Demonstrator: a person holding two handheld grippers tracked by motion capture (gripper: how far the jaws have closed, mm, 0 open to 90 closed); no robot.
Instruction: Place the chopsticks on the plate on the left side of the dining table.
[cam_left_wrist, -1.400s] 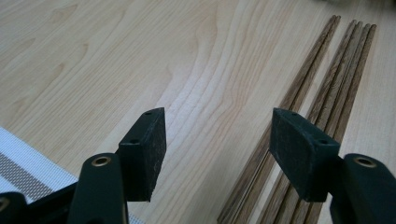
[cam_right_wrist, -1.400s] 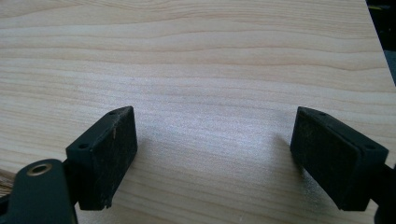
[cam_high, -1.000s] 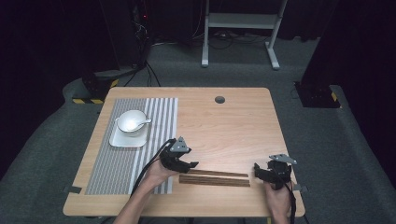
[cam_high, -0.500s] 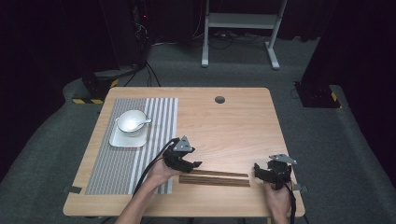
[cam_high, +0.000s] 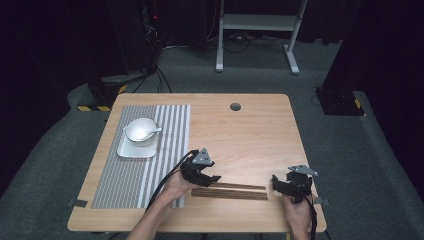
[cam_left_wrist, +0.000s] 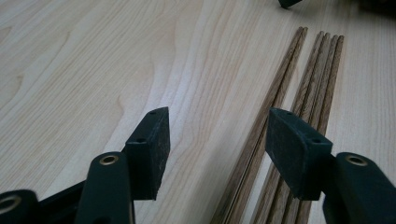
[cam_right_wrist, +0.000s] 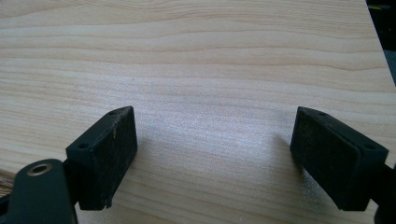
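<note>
Dark wooden chopsticks (cam_high: 230, 190) lie near table's front edge betw. both grippers (thin, stiff, light, prob. roll-prone – best pinched mid-shaft), left gripper (cam_left_wrist: 217, 140) jaws apart straddling one pair, right gripper (cam_right_wrist: 212, 149) wide apart over bare wood.

Both forearms are bare, no sleeves. Each black two-jaw gripper, left (cam_high: 206, 176) and right (cam_high: 283, 184), carries a grey three-cornered plate, brass-ringed screw holes, and a trailing black cable.
</note>
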